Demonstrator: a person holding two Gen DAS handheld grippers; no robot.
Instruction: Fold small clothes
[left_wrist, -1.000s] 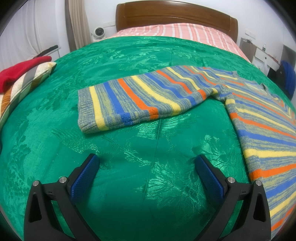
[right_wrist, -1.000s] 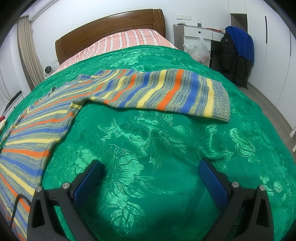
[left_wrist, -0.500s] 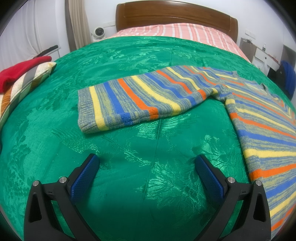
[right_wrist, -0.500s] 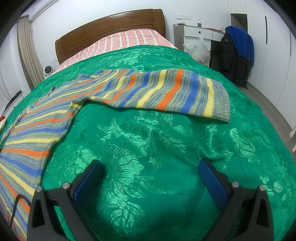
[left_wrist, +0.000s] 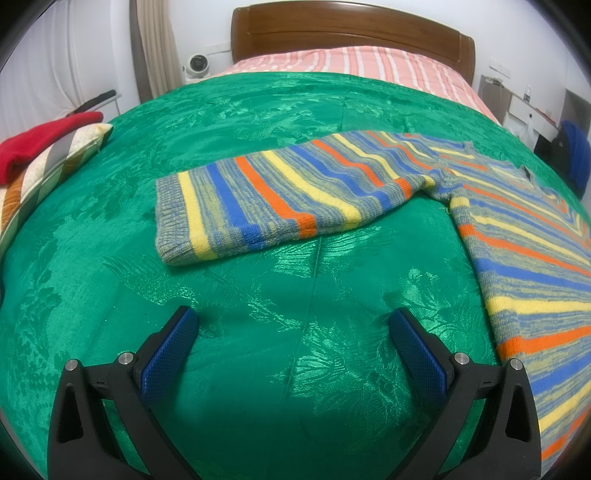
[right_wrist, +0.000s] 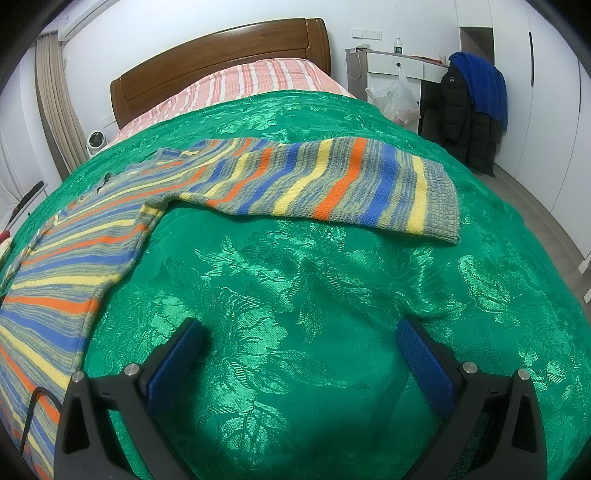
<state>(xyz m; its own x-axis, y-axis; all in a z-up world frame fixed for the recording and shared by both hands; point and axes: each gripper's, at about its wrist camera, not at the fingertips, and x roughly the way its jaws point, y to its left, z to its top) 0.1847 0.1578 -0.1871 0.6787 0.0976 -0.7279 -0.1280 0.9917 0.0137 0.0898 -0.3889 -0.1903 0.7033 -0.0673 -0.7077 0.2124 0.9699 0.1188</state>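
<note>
1. Here, the left gripper, black with blue ribbed pads, hangs low over the shiny green damask bedspread; its jaws stand wide apart and hold nothing.
2. Likewise, the right gripper is spread wide and empty, its pads just above bare green cloth.
3. The striped knitted sweater, in orange, blue, yellow and grey bands, lies flat on the bedspread, both sleeves stretched out sideways.
4. One sleeve ends in a grey ribbed cuff ahead of the left gripper, towards the bedspread's left edge; the other sleeve reaches towards the right edge, ahead of the right gripper.
5. A red cloth tops a striped pillow at the bedspread's left edge.
6. No writing is readable; a small mark on the black jacket is too small to make out.
7. The sweater's hem is cut off by both pictures' borders, and a thin dark cable crosses it in the right wrist view.
</note>
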